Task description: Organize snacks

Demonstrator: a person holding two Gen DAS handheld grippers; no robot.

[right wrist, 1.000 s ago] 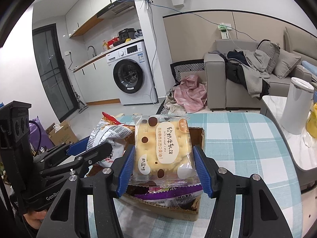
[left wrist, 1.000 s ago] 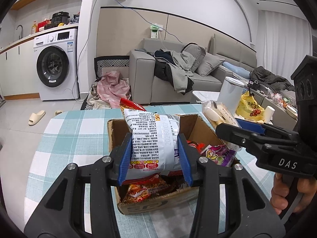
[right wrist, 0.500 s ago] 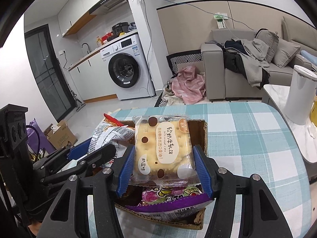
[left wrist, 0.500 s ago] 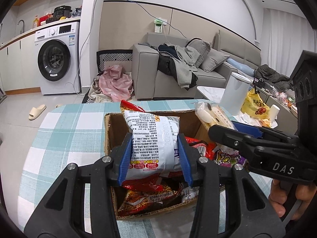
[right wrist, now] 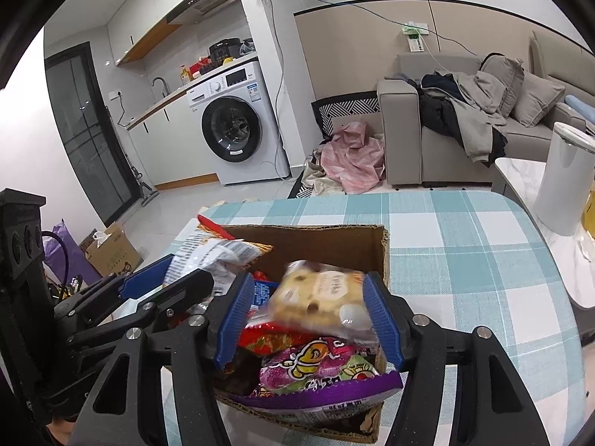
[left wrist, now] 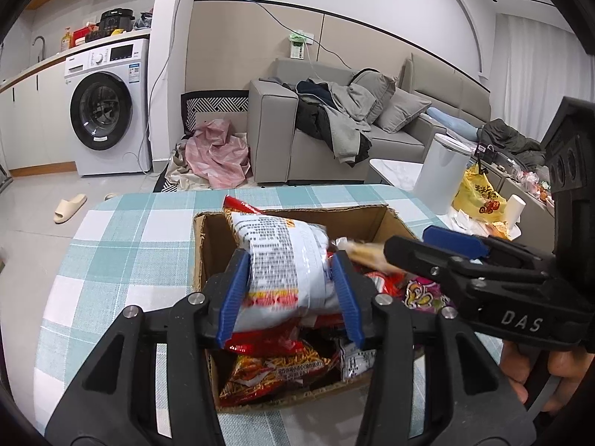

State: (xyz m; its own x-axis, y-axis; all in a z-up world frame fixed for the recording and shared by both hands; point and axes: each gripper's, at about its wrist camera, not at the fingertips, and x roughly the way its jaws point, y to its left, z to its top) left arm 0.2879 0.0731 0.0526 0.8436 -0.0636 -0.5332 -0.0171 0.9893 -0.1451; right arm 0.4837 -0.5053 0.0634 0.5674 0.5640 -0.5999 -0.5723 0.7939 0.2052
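An open cardboard box [left wrist: 353,223] [right wrist: 316,245] of snack packs stands on the checked table [left wrist: 130,245]. Over its left part, my left gripper [left wrist: 290,297] has a white printed snack bag [left wrist: 282,260] between its blue pads; the jaws are opening and the bag is blurred, slipping down. My right gripper [right wrist: 308,316] is opening too, and a yellow biscuit pack [right wrist: 319,293] is tipping out between its pads, with a gap on the left side. Beneath it lie a purple pack [right wrist: 319,371] and red packs. Each gripper shows in the other's view, beside the box.
A white cylindrical bin [right wrist: 565,178] and a yellow bag [left wrist: 479,197] stand on a side table to the right. Beyond the table are a grey sofa [left wrist: 275,130] with clothes, a washing machine [left wrist: 108,111], and a small carton on the floor [right wrist: 111,249].
Both grippers sank toward the box with their packs held upright. Now both jaws have widened; the biscuit pack has tipped over into the box and the white bag has begun to slip.
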